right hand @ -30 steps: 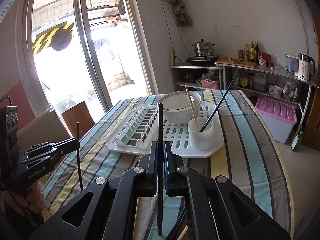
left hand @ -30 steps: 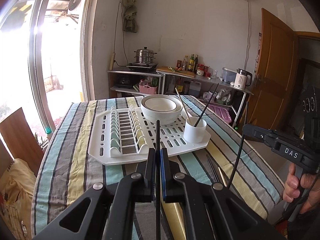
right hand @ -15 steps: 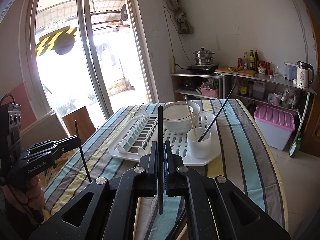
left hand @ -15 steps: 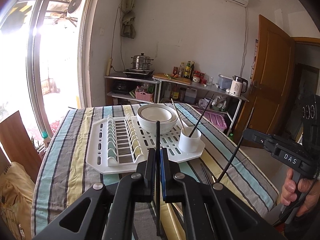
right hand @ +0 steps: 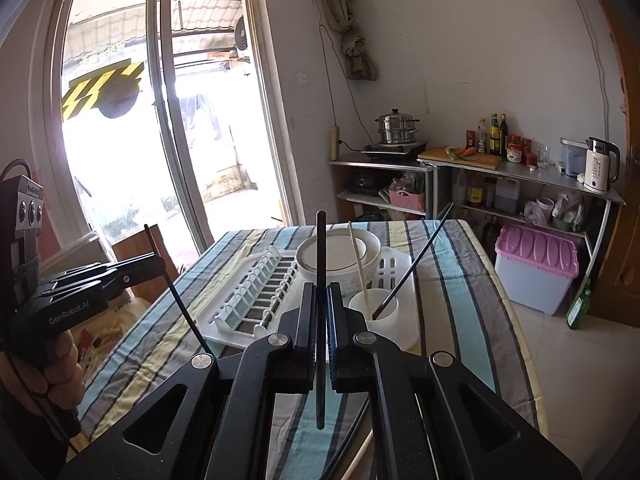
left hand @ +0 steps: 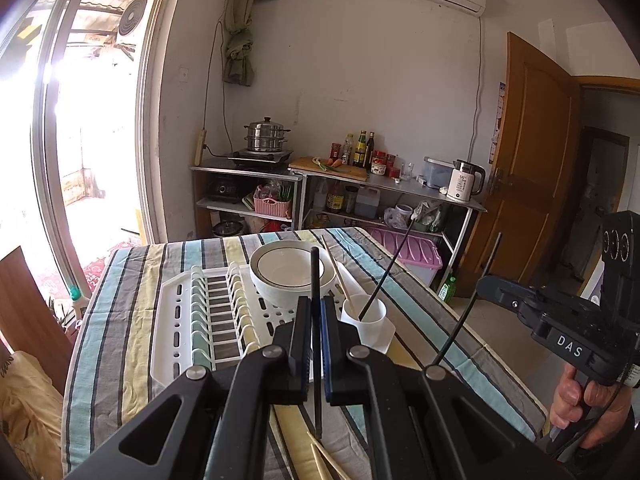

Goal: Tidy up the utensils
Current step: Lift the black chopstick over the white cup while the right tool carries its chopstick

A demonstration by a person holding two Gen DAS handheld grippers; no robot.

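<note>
Each gripper, left (left hand: 316, 320) and right (right hand: 321, 312), clamped on one upright black chopstick (left hand: 315, 280) (right hand: 321, 256), held clear above the table (left hand: 120, 280), likely for dropping into the cup (left hand: 366, 320) at 1 o'clock, two sticks already inside.
</note>
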